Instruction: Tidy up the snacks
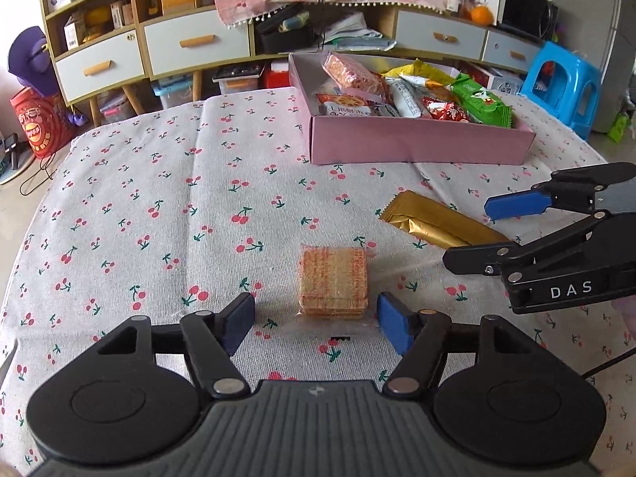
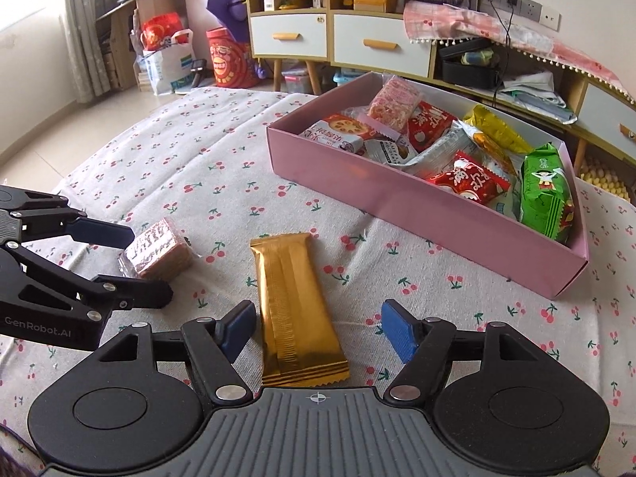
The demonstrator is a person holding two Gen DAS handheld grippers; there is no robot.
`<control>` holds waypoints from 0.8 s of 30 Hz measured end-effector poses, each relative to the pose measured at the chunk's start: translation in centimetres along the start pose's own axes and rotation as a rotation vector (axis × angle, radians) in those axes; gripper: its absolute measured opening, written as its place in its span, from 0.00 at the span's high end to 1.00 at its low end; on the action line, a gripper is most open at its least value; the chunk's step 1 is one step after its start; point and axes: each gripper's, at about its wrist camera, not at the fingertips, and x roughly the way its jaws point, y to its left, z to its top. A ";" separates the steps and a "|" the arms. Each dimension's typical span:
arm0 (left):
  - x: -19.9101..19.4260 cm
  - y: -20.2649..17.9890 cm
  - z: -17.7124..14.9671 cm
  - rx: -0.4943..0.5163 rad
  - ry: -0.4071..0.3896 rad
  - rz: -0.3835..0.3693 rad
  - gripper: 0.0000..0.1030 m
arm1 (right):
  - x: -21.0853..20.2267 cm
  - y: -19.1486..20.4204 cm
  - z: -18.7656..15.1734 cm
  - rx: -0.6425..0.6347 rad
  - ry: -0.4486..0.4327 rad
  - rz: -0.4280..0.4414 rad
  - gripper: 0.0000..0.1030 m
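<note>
A clear-wrapped stack of crackers (image 1: 333, 280) lies on the cherry-print tablecloth. My left gripper (image 1: 316, 324) is open, its blue pads on either side of the pack's near end, not touching it. A gold snack bar (image 2: 292, 304) lies lengthwise between the open fingers of my right gripper (image 2: 318, 334), closer to the left pad. The bar also shows in the left wrist view (image 1: 439, 224) under the right gripper (image 1: 467, 234). The cracker pack (image 2: 157, 254) and left gripper (image 2: 149, 264) show at left in the right wrist view. A pink box (image 1: 421, 143) holds several wrapped snacks.
The pink box (image 2: 417, 206) stands at the far right of the table. Behind the table are a wooden cabinet (image 1: 198, 43) with drawers, a blue plastic stool (image 1: 564, 83), and a red bag (image 1: 35, 119) on the floor at left.
</note>
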 end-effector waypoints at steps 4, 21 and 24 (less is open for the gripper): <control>0.1 0.0 0.2 -0.010 -0.003 0.002 0.42 | 0.1 0.3 0.0 -0.013 -0.014 0.001 0.33; -0.2 0.3 0.6 -0.045 0.025 0.000 0.61 | -0.1 1.9 0.7 0.004 0.027 0.013 0.72; -0.3 0.4 0.7 -0.061 0.034 0.000 0.62 | -0.2 1.6 0.9 0.036 0.043 0.019 0.73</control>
